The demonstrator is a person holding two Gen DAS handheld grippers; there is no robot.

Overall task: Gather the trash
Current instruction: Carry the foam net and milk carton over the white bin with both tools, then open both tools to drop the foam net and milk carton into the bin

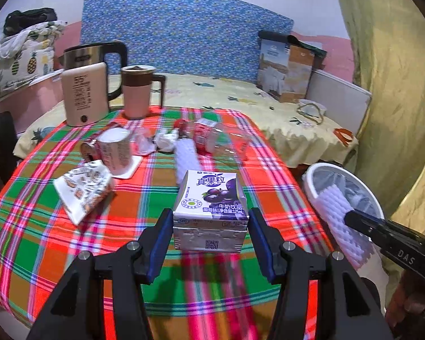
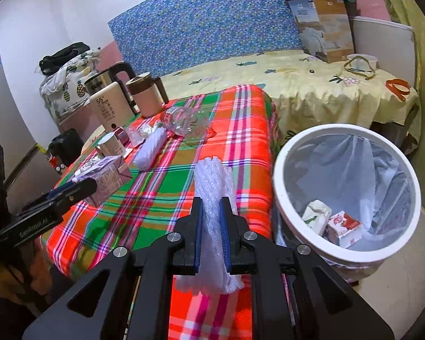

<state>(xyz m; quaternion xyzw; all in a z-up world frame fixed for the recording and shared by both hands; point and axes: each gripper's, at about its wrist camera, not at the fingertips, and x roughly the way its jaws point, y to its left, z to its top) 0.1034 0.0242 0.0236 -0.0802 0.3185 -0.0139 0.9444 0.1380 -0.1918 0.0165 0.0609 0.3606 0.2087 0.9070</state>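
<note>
On the far left of the counter (image 1: 42,170) a kettle (image 1: 82,90) and mug (image 1: 137,92) are seen, not trash. In front of them lie a wrapper (image 1: 83,188), a can (image 1: 116,150) on its side, crumpled paper (image 1: 165,140), a foam net (image 1: 185,155) and an empty bottle (image 1: 212,137) on its side.

Centre: the carton (image 1: 211,206) is held between the pads of the left hand-held gripper (image 1: 209,236), jaws set wide around its side walls. Whether it is lifted clear of the cloth cannot be told. Judged light, thin-walled, crushable; best held on flat opposite faces, low, with mild squeeze.

Right: the right hand-held gripper (image 2: 212,233) is clamped nearly fully shut on a second foam net, the sleeve (image 2: 214,198), pinched at mid-length, ends flopping free. Judged very light, soft, springy; it compresses easily and could slip if pinched at an end.

Far right: the bin (image 2: 277,198), lined with a bag, stands just beside the counter edge; two small cartons already lie inside. The sleeve is not yet over it in the right view.
</note>
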